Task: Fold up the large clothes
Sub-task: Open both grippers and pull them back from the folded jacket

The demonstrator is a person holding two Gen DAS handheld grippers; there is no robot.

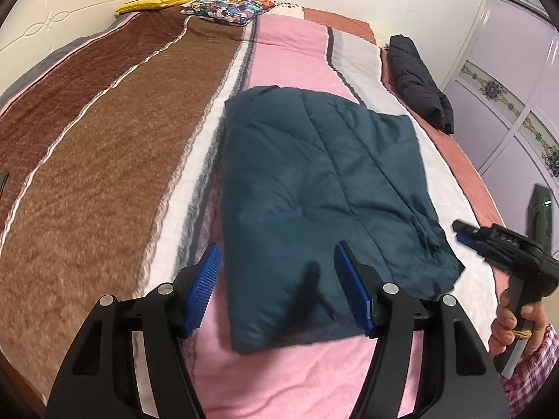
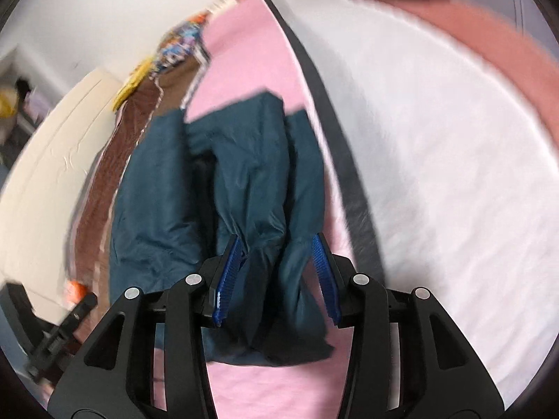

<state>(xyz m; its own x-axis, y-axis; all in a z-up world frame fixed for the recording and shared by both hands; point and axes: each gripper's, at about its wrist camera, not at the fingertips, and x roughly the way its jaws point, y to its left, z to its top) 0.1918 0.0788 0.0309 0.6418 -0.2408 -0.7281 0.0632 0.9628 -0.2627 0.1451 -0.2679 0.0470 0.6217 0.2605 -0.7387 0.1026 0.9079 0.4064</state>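
Note:
A teal quilted jacket [image 1: 321, 188] lies folded into a rough rectangle on the pink stripe of the bed. My left gripper [image 1: 279, 255] is open and empty, just above the jacket's near left corner. My right gripper [image 1: 461, 234] shows at the right edge of the left wrist view, off the jacket's right corner. In the blurred right wrist view the right gripper [image 2: 277, 241] stands open with the bunched edge of the jacket [image 2: 244, 174] between its blue pads, not clamped.
The striped blanket [image 1: 104, 146] covers the bed. A dark folded garment [image 1: 419, 80] lies at the far right edge. A yellow pillow [image 1: 155, 0] and a patterned pillow [image 1: 227, 7] lie at the head. A lilac wardrobe [image 1: 506, 104] stands on the right.

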